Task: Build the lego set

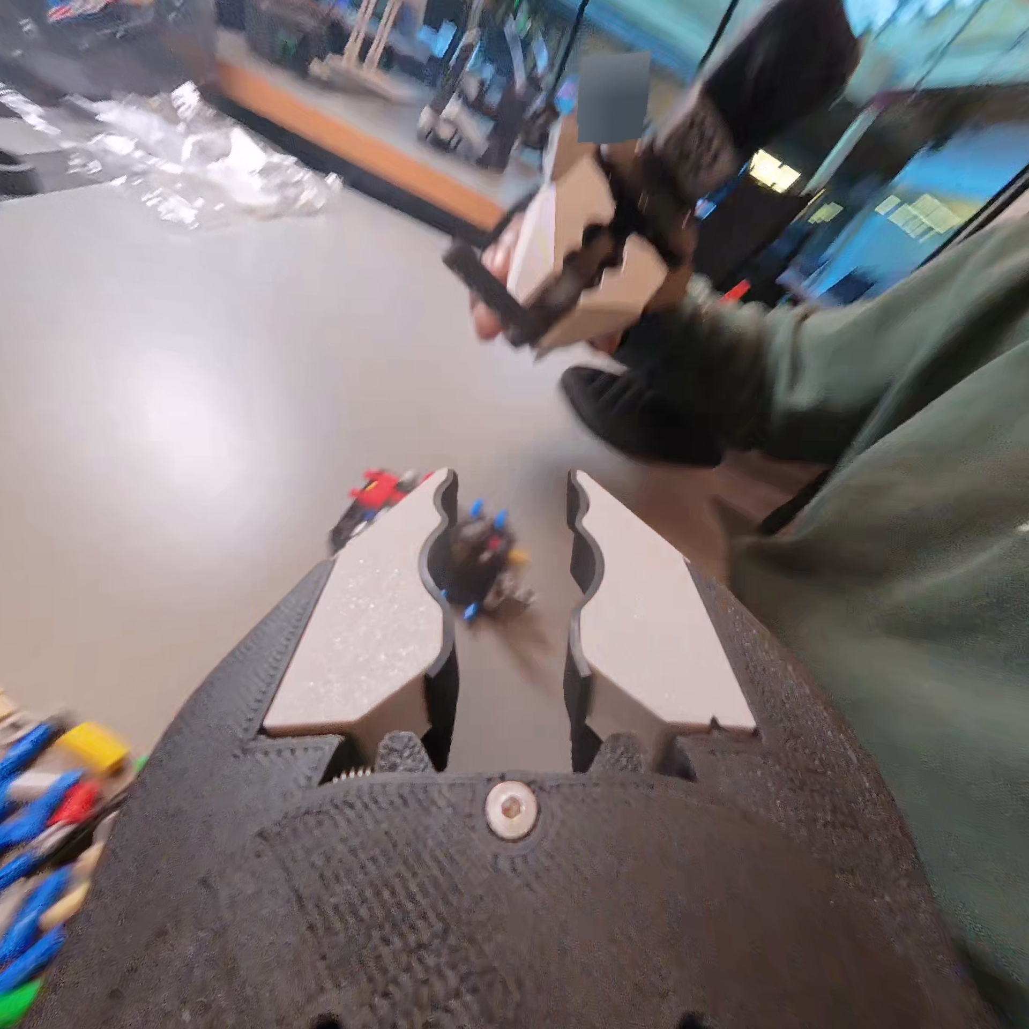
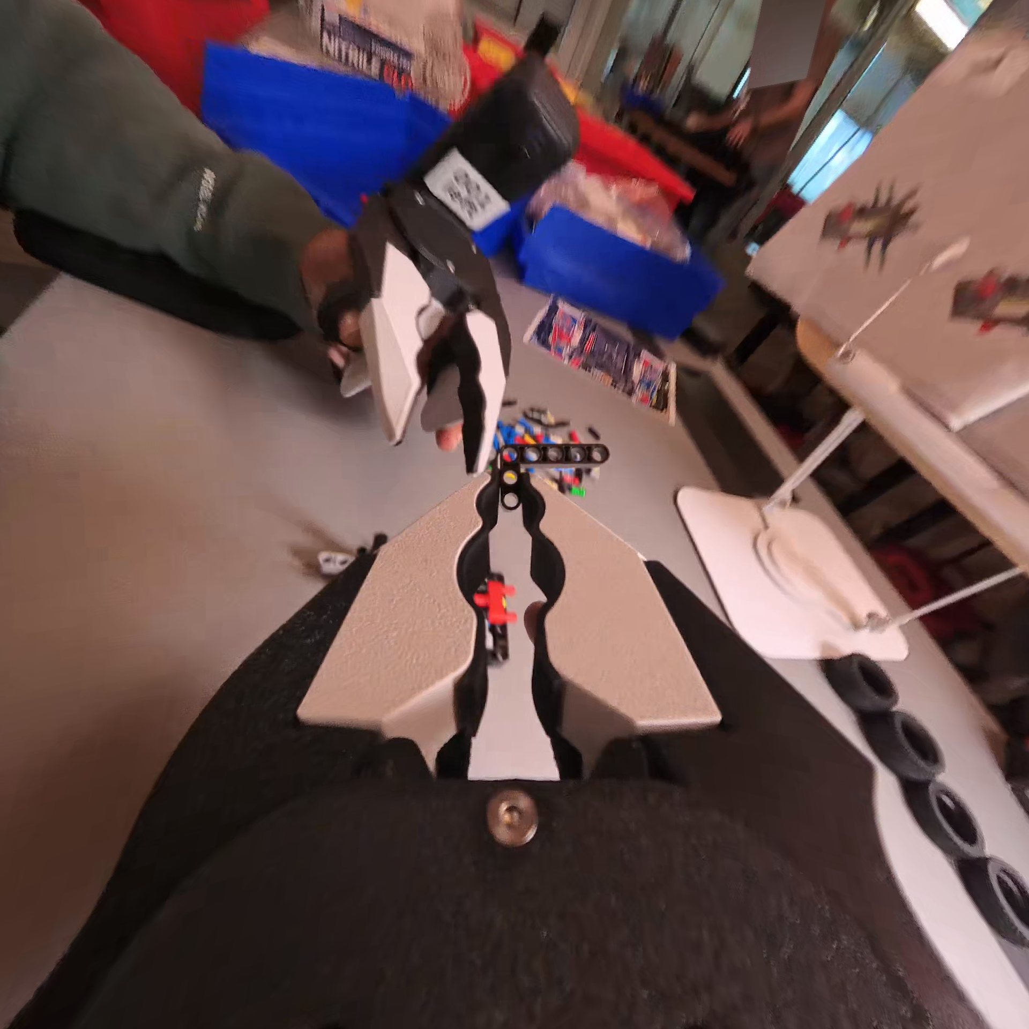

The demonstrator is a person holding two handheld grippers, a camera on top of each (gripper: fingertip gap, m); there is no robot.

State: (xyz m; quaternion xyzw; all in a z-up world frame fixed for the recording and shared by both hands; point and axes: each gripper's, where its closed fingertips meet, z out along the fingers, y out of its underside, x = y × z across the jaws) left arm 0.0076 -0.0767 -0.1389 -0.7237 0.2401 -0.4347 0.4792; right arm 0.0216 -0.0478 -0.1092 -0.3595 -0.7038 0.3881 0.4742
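Right hand-held gripper (image 2: 509, 490): fingertips closing together on a black L-shaped beam (image 2: 548, 462), its long arm sticking out sideways past the tips.
Left hand-held gripper (image 1: 512, 501): fingers standing apart, gripping nothing, hanging over a dark part-built assembly (image 1: 484, 562) with blue pins that is lying on the counter (image 1: 167, 390).
Other builds: a red and black sub-assembly (image 1: 373, 501) is sitting just beside the dark one.
Loose parts: a heap of blue, yellow and red pieces (image 1: 44, 790) is lying toward the near left edge; black tyres (image 2: 913, 746) are lining the right edge.
Step in hand (judgement): probably bringing the beam to the assembly; the free gripper should be steadying the build low down while the beam's holes are being lined up squarely with the pins before pressing.
Open room: the counter's middle is lying bare; a white lamp base (image 2: 779, 568) and an instruction booklet (image 2: 607, 351) are crowding the far right side.
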